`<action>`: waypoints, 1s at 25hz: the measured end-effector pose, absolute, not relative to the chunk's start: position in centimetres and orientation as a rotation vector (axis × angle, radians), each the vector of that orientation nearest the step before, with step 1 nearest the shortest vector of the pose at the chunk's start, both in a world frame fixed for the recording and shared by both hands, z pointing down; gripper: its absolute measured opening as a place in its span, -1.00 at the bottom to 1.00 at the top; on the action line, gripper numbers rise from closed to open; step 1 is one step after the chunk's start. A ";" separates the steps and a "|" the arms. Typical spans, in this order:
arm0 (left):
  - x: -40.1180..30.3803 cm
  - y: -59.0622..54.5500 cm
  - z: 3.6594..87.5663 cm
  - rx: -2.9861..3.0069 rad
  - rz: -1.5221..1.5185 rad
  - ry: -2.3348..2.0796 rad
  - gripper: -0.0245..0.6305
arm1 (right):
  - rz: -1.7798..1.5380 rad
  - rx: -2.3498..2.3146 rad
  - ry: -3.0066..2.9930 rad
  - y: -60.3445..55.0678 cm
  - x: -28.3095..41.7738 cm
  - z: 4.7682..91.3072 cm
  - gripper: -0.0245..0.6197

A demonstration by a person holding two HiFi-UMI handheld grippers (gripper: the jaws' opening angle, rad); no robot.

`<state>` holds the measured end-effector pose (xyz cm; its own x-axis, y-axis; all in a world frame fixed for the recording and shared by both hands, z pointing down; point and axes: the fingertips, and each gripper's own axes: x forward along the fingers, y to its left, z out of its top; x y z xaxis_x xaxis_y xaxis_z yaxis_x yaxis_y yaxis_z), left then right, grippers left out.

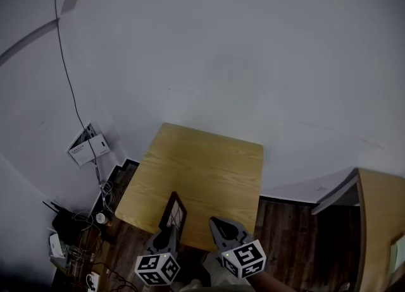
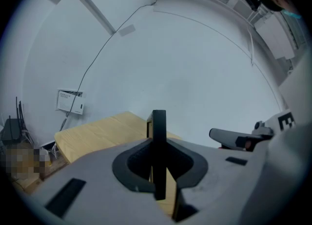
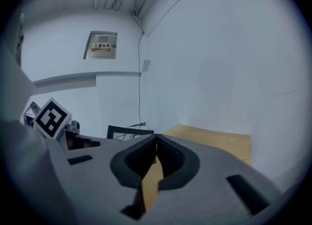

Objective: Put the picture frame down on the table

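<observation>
A dark picture frame stands upright over the near edge of the light wooden table. My left gripper is shut on its lower edge. In the left gripper view the frame shows edge-on, clamped between the jaws of the left gripper. My right gripper hovers just right of the frame, over the table's near edge, shut with nothing in it. In the right gripper view the jaws of the right gripper meet tip to tip, and the picture frame appears to their left.
A white box hangs on the wall left of the table, with a cable running up from it. Tangled cables and small devices lie on the dark floor at lower left. A wooden cabinet stands at the right.
</observation>
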<state>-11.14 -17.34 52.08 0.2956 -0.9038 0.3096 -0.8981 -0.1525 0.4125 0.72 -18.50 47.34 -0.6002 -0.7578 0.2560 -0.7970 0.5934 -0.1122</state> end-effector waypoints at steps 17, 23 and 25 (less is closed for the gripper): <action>-9.4 -22.3 57.8 1.978 0.074 -1.557 -0.80 | 0.395 1.253 -2.596 -22.4 1.3 50.7 -0.93; -9.4 -23.5 59.3 1.948 0.099 -1.548 -0.80 | 0.411 1.238 -2.590 -22.9 1.2 51.3 -0.93; -9.5 -23.8 59.6 1.941 0.100 -1.547 -0.80 | 0.415 1.230 -2.588 -23.1 1.1 51.4 -0.93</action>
